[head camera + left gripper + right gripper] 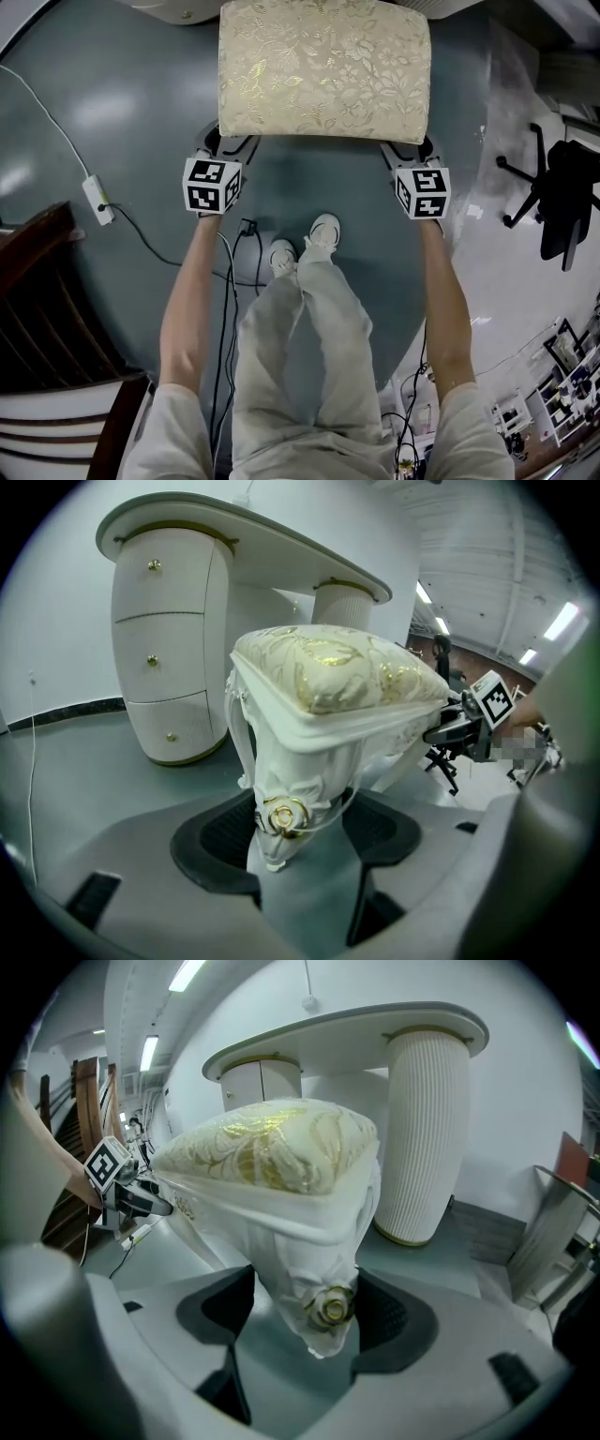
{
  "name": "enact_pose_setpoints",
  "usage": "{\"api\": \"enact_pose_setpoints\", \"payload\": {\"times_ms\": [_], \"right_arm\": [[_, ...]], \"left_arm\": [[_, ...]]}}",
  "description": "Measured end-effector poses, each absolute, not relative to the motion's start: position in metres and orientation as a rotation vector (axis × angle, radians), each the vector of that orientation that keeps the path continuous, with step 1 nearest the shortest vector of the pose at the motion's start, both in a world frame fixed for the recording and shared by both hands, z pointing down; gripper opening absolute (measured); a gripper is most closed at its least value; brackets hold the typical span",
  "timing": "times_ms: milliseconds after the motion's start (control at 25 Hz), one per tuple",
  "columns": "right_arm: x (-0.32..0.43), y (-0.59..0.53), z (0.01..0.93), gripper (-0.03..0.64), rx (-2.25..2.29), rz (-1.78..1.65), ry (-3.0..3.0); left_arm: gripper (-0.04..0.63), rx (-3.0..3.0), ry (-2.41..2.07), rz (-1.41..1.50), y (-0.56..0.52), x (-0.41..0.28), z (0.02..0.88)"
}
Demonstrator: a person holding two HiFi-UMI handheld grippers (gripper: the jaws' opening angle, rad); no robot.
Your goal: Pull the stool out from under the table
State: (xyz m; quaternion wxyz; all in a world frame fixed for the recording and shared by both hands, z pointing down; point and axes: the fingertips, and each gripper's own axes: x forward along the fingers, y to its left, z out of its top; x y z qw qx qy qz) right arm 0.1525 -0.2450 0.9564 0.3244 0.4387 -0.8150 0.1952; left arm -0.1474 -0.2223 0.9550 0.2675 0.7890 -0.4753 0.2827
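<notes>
Stool (323,66) held by its two near corners

Just past my shoes (323,230), it stands on the grey floor (122,103). The fingers of my left gripper (298,832) are clenched on the carved leg top at its near left corner. The fingers of my right gripper (305,1312) clamp the near right one. Beyond the gold-patterned cushion, the white worktop (234,522) rises on its pedestals, close behind the stool.
</notes>
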Motion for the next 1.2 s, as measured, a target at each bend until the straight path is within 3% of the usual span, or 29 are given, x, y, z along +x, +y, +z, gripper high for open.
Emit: {"api": "enact_pose_setpoints", "payload": {"times_ms": [1000,1200], "right_arm": [[0.151,-0.235,0.951,0.331,1.153,0.605,-2.066],[0.165,-0.218,0.933,0.275,1.223,0.644,-2.025]], "left_arm": [[0.288,2.086,-1.216,0.915,-0.215,-0.154,0.948],[0.288,2.066,-1.216,0.909,-0.193,-0.159,0.932]]}}
